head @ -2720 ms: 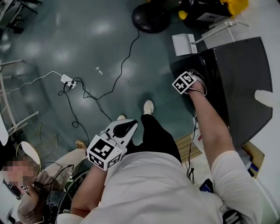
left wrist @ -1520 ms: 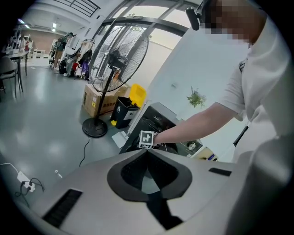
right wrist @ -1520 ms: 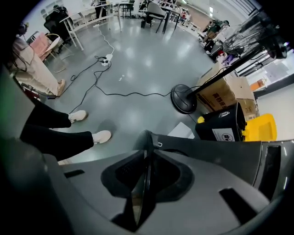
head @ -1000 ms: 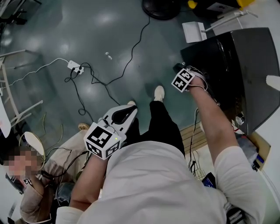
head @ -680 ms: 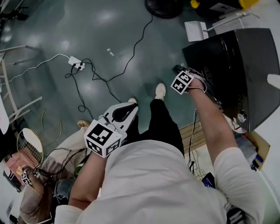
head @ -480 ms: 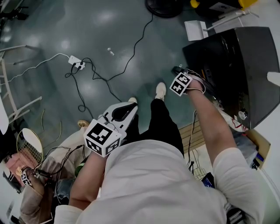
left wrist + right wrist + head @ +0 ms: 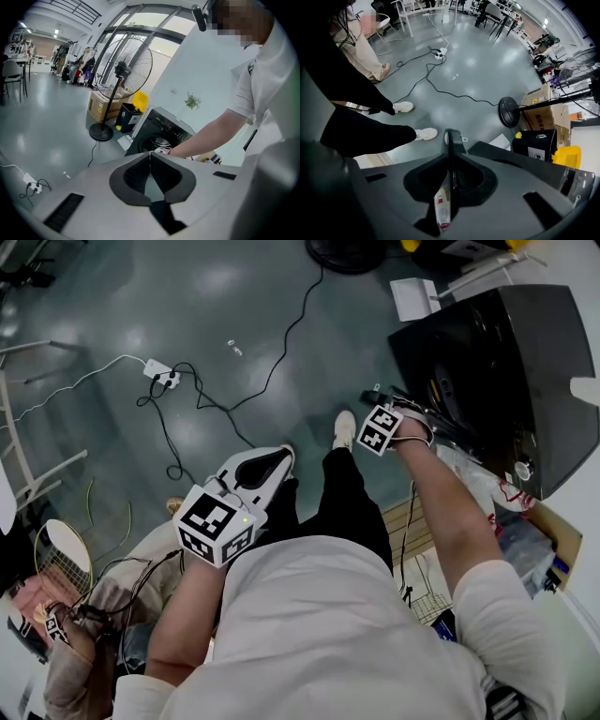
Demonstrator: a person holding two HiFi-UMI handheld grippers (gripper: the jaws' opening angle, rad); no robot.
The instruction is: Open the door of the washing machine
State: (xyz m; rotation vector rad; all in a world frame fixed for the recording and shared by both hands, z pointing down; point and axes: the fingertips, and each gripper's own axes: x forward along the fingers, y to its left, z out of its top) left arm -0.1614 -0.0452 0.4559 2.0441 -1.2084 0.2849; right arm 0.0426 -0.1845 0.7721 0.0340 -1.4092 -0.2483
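The dark washing machine stands at the right of the head view, and its door is swung partly out from the front. My right gripper points steeply down at the door's free edge. In the right gripper view the jaws are shut on that thin dark door edge. My left gripper hangs in front of the body, shut and empty. The left gripper view shows its tips meeting, with the washing machine and its round drum opening beyond.
Cables and a power strip lie on the grey floor to the left. A fan base and a white box sit behind the machine. A wooden pallet lies beside it. A person sits low at the left.
My right gripper has moved left, away from the machine, taking the door edge with it, so the door stands wider. The left gripper shifted slightly and stays shut.
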